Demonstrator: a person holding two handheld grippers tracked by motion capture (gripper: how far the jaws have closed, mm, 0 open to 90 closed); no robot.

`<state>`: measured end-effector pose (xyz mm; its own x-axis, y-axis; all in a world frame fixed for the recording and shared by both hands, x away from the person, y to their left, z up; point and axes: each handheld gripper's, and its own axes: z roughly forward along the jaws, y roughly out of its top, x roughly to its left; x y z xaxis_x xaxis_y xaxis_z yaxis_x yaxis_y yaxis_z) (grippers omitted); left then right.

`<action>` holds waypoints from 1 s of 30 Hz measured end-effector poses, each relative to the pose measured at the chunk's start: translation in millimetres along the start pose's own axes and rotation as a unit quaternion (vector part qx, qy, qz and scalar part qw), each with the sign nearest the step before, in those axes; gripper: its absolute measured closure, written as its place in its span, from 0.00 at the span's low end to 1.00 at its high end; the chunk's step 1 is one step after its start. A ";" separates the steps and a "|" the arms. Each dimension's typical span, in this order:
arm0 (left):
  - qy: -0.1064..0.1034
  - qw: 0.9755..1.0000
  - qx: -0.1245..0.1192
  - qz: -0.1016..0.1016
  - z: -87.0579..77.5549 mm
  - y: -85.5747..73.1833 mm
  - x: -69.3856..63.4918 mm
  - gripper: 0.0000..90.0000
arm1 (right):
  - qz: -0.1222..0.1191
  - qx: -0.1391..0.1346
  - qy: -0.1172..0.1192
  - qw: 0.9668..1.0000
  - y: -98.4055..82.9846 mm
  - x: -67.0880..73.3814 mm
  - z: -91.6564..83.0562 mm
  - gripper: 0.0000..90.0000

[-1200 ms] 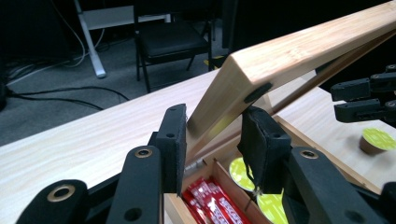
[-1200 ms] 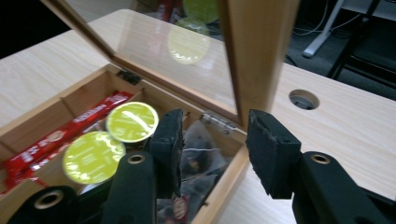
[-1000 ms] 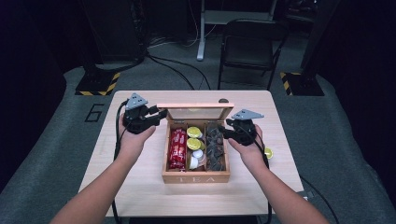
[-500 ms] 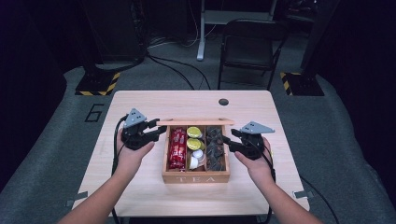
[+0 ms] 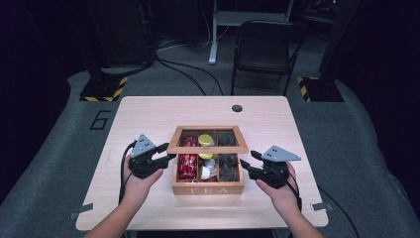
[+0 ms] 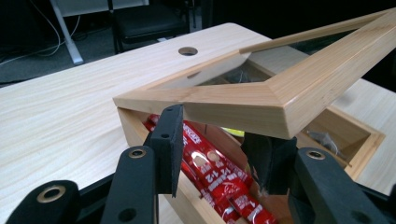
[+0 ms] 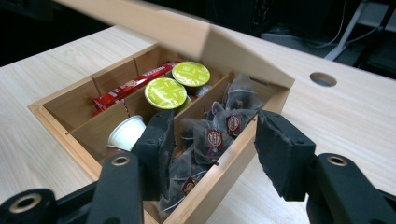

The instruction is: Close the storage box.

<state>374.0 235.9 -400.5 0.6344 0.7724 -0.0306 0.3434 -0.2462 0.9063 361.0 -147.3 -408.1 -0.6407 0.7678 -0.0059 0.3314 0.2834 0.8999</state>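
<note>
A dark room with a chair (image 5: 262, 52) behind holds a pale wooden table (image 5: 148, 114). Near its middle sits a wooden tea box (image 5: 208, 186), its glass-paned lid (image 5: 208, 146) tilted half down over red sachets (image 5: 187, 166), green-topped capsules (image 5: 206, 140) and tea bags (image 5: 229, 166). The left gripper (image 5: 166, 157) sits at the lid's left corner, jaws apart. The right gripper (image 5: 246, 162), its jaws just opening, straddles the box's right wall without pressing it
</note>
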 end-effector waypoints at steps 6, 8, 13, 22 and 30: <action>-0.001 1.000 -0.001 0.007 -2.4 -12.3 -5.6 0.65 | -0.012 -0.009 -0.004 1.000 1.9 5.0 -4.0 0.52; -0.003 1.000 0.001 0.008 -3.6 -17.0 -7.2 0.65 | -0.008 -0.012 0.003 1.000 0.7 6.9 -4.9 0.53; -0.001 1.000 -0.007 0.014 -6.6 -24.5 -12.4 0.64 | -0.029 -0.017 -0.004 0.999 -1.2 12.2 -5.2 0.55; -0.002 1.000 -0.007 0.019 -10.5 -33.0 -19.1 0.62 | -0.046 -0.021 0.000 0.999 -9.8 20.0 -6.3 0.57; -0.005 1.000 -0.008 0.009 -11.5 -42.2 -22.7 0.62 | -0.050 -0.021 0.004 0.999 -21.2 21.9 -7.1 0.58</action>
<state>337.1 235.5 -433.2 0.6474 0.7619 -0.0191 0.3207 -0.2496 0.9137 335.0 -140.6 -424.2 -0.6748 0.7321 -0.0928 0.2367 0.3339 0.9124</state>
